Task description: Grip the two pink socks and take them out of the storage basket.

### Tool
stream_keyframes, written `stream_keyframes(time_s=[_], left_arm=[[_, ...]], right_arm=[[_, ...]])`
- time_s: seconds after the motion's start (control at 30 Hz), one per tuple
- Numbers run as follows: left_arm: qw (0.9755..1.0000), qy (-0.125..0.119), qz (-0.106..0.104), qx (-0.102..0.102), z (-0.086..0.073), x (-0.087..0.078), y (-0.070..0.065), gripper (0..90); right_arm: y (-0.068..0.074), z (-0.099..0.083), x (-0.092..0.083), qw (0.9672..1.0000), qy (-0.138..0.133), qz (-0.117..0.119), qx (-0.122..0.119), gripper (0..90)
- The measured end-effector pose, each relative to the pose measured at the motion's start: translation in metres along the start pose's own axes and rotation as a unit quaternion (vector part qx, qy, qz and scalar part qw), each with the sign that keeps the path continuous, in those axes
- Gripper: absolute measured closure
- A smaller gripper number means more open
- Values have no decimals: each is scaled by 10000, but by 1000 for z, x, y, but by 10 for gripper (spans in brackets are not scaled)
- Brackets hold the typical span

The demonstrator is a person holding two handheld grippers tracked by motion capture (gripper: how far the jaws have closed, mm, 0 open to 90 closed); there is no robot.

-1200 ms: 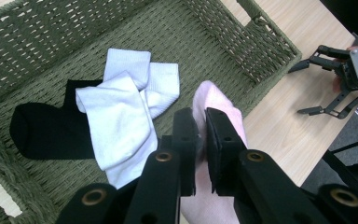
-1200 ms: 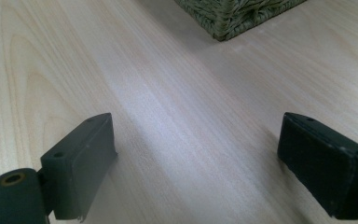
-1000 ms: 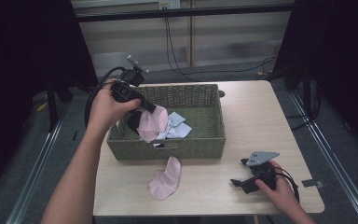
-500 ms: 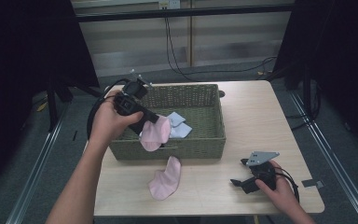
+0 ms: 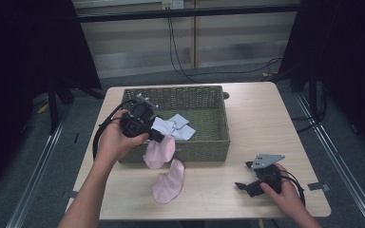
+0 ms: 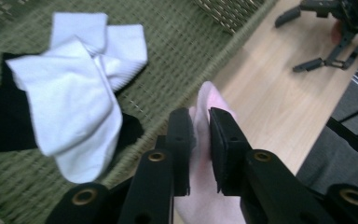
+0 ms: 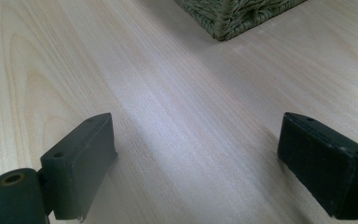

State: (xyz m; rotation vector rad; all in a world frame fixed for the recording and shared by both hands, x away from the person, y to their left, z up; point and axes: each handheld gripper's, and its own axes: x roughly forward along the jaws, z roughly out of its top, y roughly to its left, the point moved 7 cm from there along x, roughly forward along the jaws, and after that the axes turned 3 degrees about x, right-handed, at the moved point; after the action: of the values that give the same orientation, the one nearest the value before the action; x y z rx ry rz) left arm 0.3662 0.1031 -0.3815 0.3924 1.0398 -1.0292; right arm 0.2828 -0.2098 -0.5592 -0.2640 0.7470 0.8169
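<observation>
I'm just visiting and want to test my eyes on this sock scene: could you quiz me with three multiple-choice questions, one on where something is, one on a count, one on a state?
1. Where does the loose pink sock lie?
A. inside the basket
B. on the table in front of the basket
C. on the floor

2. How many pink socks are there?
A. one
B. two
C. four

3. How stands the right gripper?
A. open, holding nothing
B. shut on a white sock
C. shut on the basket rim

Answers:
1 B, it rests on the table near the basket.
2 B, one lies loose, the other pink sock is pinched in the left gripper.
3 A, its jaws stand wide apart over bare wood.
</observation>
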Motion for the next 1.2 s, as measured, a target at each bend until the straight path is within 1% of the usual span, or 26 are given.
stream_keyframes(time_s=[0.07,0.1,0.13,0.17,0.23,0.27,0.3,0.33,0.4,0.43,0.53,0.57,0.63,0.7,0.73,0.77,0.8,0.87,0.9,0.93,0.97,1.0,1.07,1.13,1.2], left_arm=[[10000,5,-30,27,-2,3,-1,717],[10000,-19,12,27,-3,4,-2,668],[10000,-12,17,76,-4,4,-2,655],[10000,-36,2,74,-4,4,-3,640],[9999,-9,32,106,-6,5,-2,610],[9999,-53,23,85,-7,6,-2,593],[9999,-40,52,80,-9,6,-2,582],[9999,-87,58,70,-10,7,-2,579],[9999,-92,62,76,-14,7,-1,564],[9999,-143,71,51,-15,8,-1,560],[9997,-181,135,87,-22,7,-1,548],[9997,-209,132,49,-24,7,-1,541],[9995,-236,191,56,-29,7,0,525],[9995,-267,176,13,-35,9,1,518],[9995,-267,176,13,-35,9,1,515],[9993,-324,182,-32,-40,11,2,512],[9993,-317,212,-19,-43,12,3,507],[9993,-322,189,-39,-48,16,3,504],[9993,-301,215,-39,-51,17,3,500],[9993,-301,215,-39,-51,17,3,495],[9993,-308,216,-69,-57,21,2,488],[9993,-293,222,-55,-60,23,3,485],[9992,-313,228,-97,-66,26,4,484],[9991,-340,229,-93,-71,30,4,479],[9989,-385,207,-143,-74,33,4,468]], right_arm=[[0,0,0,10000,-7,0,-14,104],[0,0,0,10000,-6,3,-12,104],[0,0,0,10000,-5,0,-8,104],[0,0,0,10000,-5,1,-11,104],[0,0,0,10000,-1,1,4,104],[0,0,0,10000,-4,1,-10,104],[0,0,0,10000,-4,2,-6,104],[0,0,0,10000,-3,1,-8,104],[0,0,0,10000,-3,1,-6,104],[0,0,0,10000,-7,0,-16,104],[0,0,0,10000,-6,2,-10,104],[0,0,0,10000,-4,3,-9,104],[0,0,0,10000,-3,1,-9,104],[0,0,0,10000,-3,2,-7,104],[0,0,0,10000,-2,1,0,104],[0,0,0,10000,-2,0,-1,104],[0,0,0,10000,-2,-1,-5,104],[0,0,0,10000,2,-1,11,104],[0,0,0,10000,-5,-1,-10,104],[0,0,0,10000,-4,-2,-7,104],[0,0,0,10000,-1,-1,4,104],[0,0,0,10000,1,-1,5,104],[0,0,0,10000,-2,-2,1,104],[0,0,0,10000,-3,-1,-1,104],[0,0,0,10000,-2,-2,1,104]])
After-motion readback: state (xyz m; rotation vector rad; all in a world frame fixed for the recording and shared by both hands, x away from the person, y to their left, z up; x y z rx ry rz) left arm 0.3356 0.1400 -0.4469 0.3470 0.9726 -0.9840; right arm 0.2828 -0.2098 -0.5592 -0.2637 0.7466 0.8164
